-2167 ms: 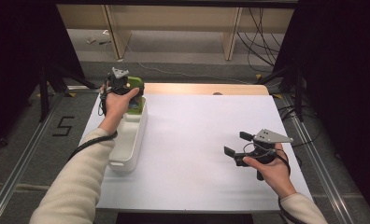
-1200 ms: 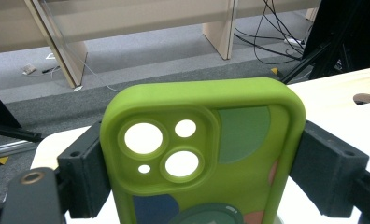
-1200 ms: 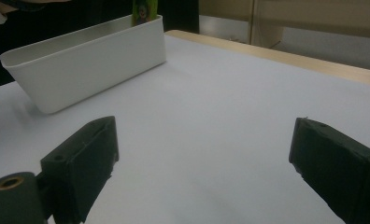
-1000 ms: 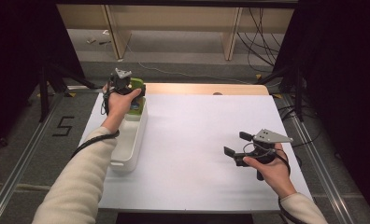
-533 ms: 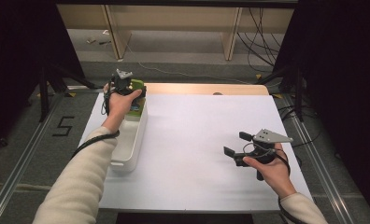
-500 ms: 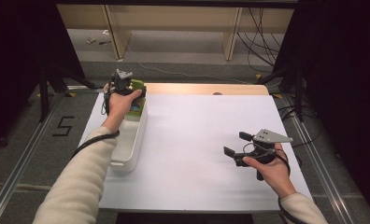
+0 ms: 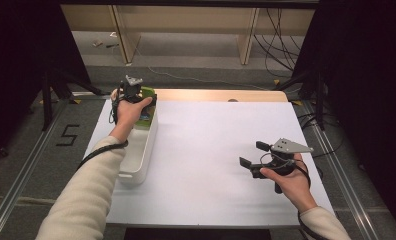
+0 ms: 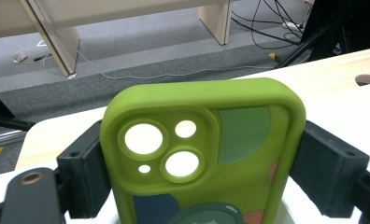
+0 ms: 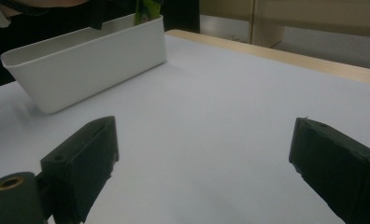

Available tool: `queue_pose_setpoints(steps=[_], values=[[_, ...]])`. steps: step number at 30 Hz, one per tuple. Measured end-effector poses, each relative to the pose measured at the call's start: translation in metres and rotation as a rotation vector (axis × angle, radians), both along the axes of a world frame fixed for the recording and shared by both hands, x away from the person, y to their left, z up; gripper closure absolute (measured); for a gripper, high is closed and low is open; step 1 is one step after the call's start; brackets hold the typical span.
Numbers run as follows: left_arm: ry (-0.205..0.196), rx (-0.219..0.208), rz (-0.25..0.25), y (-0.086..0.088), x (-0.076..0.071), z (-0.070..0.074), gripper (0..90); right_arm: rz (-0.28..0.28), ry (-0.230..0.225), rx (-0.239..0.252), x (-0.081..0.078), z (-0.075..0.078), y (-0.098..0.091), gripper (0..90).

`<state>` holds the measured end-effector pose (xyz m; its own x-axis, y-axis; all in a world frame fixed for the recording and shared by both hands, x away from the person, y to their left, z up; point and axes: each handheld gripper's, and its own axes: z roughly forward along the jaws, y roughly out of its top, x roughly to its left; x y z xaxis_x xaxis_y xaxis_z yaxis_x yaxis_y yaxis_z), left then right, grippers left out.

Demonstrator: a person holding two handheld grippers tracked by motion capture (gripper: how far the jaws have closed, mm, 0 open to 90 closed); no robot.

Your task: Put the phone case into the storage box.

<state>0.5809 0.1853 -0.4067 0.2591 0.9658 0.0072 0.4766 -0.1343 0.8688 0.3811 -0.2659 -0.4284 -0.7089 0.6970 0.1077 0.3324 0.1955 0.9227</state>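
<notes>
Clearly, the left gripper (image 7: 136, 95) is pinching a green phone case (image 8: 204, 154) by its sides, seemingly over the white bin's (image 7: 138, 150) far end, while the right gripper (image 7: 256, 156) is resting spread wide above the white table (image 7: 211, 130).

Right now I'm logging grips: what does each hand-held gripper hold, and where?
Left hand-held gripper clamps the green phone case by its long sides; right hand-held gripper holds nothing.

Floor (image 7: 196, 70): grey, with black cables (image 7: 281, 30) lying at the far right.
Furniture: pale wooden legs (image 7: 123, 30) stood beyond the white counter (image 7: 211, 130).
Sides: dark black curtains (image 7: 366, 75).
Marking: a "5" (image 7: 68, 135) on the floor.
</notes>
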Motion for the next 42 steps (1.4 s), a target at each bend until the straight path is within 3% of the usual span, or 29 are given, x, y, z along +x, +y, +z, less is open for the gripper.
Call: queue_pose_setpoints(steps=[42], values=[[0.043, -0.014, 0.004, 0.0026, 0.0023, -0.01, 15.4, 0.001, 0.003, -0.002, -0.0001, -0.0002, 0.0002, 9.3]])
